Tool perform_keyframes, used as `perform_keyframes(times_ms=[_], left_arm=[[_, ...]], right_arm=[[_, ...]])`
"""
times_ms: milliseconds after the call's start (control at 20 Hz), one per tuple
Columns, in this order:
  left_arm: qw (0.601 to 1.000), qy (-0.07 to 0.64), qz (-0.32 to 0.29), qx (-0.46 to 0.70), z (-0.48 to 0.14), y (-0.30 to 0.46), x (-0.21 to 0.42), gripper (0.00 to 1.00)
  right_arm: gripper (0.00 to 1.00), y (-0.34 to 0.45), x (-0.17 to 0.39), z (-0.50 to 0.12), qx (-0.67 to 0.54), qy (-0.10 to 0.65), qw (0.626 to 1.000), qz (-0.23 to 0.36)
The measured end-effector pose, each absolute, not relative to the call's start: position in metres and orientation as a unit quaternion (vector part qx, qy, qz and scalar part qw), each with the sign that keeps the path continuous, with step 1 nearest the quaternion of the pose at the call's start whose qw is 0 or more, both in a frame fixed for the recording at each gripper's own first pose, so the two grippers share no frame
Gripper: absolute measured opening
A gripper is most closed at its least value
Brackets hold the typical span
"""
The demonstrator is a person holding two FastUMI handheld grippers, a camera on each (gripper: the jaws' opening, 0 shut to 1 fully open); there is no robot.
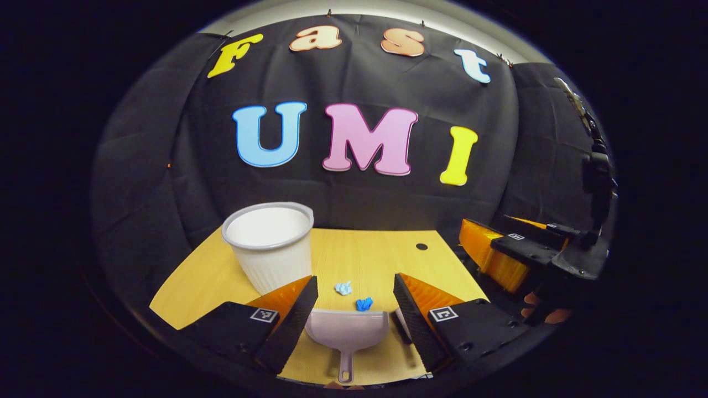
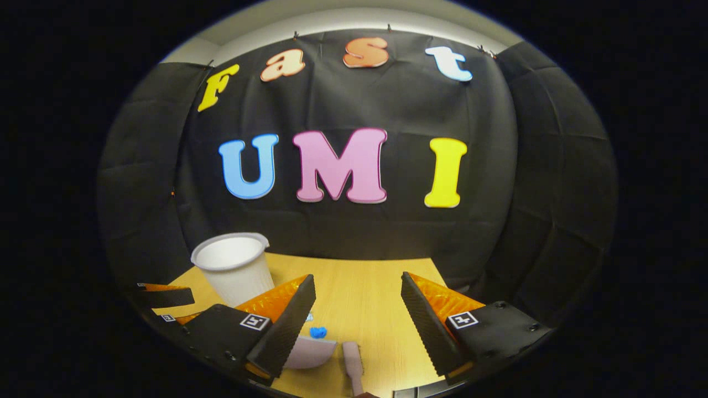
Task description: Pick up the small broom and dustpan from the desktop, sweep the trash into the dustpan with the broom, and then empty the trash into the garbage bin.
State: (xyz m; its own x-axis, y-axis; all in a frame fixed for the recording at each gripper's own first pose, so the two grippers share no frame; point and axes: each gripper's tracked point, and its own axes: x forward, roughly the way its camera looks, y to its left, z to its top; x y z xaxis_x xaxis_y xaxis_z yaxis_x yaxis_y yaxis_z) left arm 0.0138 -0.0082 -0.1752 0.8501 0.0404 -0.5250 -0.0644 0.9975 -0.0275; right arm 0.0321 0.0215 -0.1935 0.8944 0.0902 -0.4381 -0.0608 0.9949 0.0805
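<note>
I hold a claw in each hand, and both are let go, fingers wide apart with nothing between them. So I think I am at the very first step: nothing is picked up yet.

I use the dustpan [image 1: 347, 330] as my marker. In the left gripper view, my left claw [image 1: 354, 309] hangs over it. The pan lies flat on the wooden desk [image 1: 376, 257], and its thin handle points back toward me. The pan's open mouth faces away from me.

In the right gripper view, my right claw [image 2: 358, 320] hangs just to the right of the dustpan. The small broom [image 2: 353, 359] lies there on the desk, right beside the pan and close to my edge of the desk.

Just past the pan's mouth sit two little bits of trash. The dark blue scrap [image 1: 364, 303] is almost touching the pan's lip. The light blue scrap [image 1: 343, 287] is a bit farther out.

Farther still, behind the pan and to its left, stands the white garbage bin [image 1: 271, 243], upright and open at the top.

Next I think my left claw must go down and pinch the pan's handle. My right claw must go down and pinch the broom. I should take care not to bump the scraps away.
</note>
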Motion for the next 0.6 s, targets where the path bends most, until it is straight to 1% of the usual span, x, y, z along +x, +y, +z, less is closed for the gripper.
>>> perform_keyframes(times_ms=[100, 200, 250, 300, 350, 450, 500, 550, 600], left_arm=[[0.945, 0.325, 0.024, -0.014, -0.205, -0.012, 0.014, 0.81], [0.914, 0.404, 0.030, -0.007, -0.244, -0.015, 0.003, 0.82], [0.901, 0.432, 0.029, -0.009, -0.262, -0.016, 0.004, 0.83], [0.888, 0.459, 0.030, -0.016, -0.275, -0.015, 0.002, 0.84], [0.877, 0.478, 0.031, -0.024, -0.283, -0.016, 0.002, 0.84], [0.855, 0.516, 0.039, -0.031, -0.296, -0.013, 0.001, 0.83], [0.845, 0.533, 0.037, -0.031, -0.303, -0.012, 0.003, 0.84], [0.832, 0.552, 0.041, -0.030, -0.311, -0.011, -0.002, 0.84], [0.821, 0.568, 0.041, -0.036, -0.320, -0.011, -0.001, 0.84]], right_arm=[[1.00, 0.029, 0.029, -0.237, 0.030, 0.279, 0.958, 0.055], [1.00, 0.031, 0.022, -0.279, 0.031, 0.338, 0.938, 0.064], [1.00, 0.031, 0.018, -0.298, 0.034, 0.366, 0.928, 0.064], [0.95, 0.028, 0.009, -0.316, 0.035, 0.400, 0.913, 0.064], [1.00, 0.027, 0.006, -0.333, 0.037, 0.424, 0.903, 0.062], [1.00, 0.021, -0.002, -0.358, 0.038, 0.476, 0.876, 0.063], [0.96, 0.021, -0.008, -0.368, 0.035, 0.501, 0.862, 0.066], [1.00, 0.021, -0.010, -0.376, 0.031, 0.518, 0.852, 0.068], [0.93, 0.021, -0.014, -0.385, 0.020, 0.543, 0.836, 0.074]])
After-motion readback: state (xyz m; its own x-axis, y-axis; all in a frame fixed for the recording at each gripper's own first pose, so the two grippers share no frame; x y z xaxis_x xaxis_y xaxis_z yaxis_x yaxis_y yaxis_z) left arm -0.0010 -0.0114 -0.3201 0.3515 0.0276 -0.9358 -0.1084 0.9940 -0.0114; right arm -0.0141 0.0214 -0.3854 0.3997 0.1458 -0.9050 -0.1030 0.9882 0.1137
